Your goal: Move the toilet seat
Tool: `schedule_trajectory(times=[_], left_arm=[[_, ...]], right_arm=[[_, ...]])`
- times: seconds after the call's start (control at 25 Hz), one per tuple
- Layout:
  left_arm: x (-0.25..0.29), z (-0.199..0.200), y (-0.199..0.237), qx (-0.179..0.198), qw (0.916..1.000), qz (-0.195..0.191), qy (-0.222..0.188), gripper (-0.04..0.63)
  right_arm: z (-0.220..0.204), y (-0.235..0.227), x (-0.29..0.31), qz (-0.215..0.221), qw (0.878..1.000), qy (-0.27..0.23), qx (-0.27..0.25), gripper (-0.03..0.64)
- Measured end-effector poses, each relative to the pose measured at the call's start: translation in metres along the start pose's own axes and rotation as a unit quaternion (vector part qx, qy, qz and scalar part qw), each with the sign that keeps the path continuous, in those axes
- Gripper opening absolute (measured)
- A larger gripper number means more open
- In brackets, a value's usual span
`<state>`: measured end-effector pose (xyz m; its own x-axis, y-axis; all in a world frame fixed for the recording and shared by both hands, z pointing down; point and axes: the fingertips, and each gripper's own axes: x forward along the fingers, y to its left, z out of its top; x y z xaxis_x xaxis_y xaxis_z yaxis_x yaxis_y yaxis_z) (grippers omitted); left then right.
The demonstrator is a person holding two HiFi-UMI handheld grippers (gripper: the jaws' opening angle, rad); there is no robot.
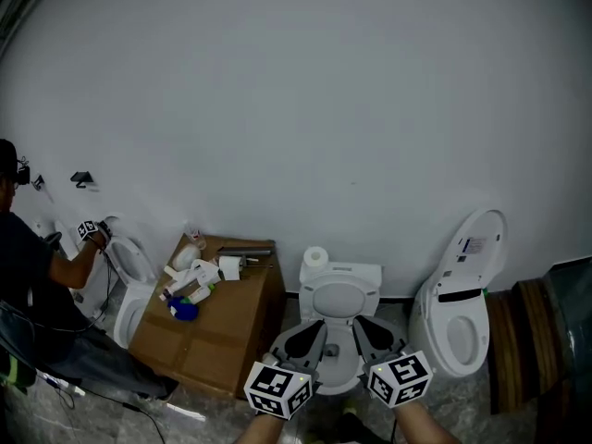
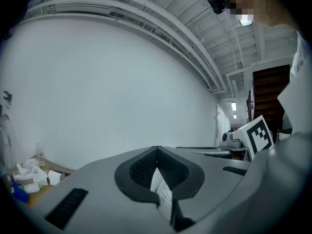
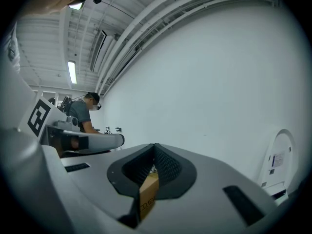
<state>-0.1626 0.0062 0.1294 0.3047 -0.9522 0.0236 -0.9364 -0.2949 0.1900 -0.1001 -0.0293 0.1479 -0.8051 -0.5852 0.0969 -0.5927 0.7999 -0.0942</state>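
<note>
Now: left hand-held gripper and right hand-held gripper side by side, lower centre of head view. Both closed, jaws tip to tip, nothing held. Toilet seat just past their tips, below the tank.

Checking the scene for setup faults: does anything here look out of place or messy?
Yes. The cardboard box left of the middle toilet stands skewed to the wall, and bottles and a paper roll lie tumbled on its far end.
</note>
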Motion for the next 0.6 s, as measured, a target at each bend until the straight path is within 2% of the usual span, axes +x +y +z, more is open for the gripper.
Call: schedule_trajectory(times=[0.6], left_arm=[[-0.005, 0.006, 0.007, 0.005, 1.0, 0.001, -0.008, 0.009]], right_arm=[[0.0, 0.012, 0.006, 0.005, 1.0, 0.004, -0.013, 0.015]])
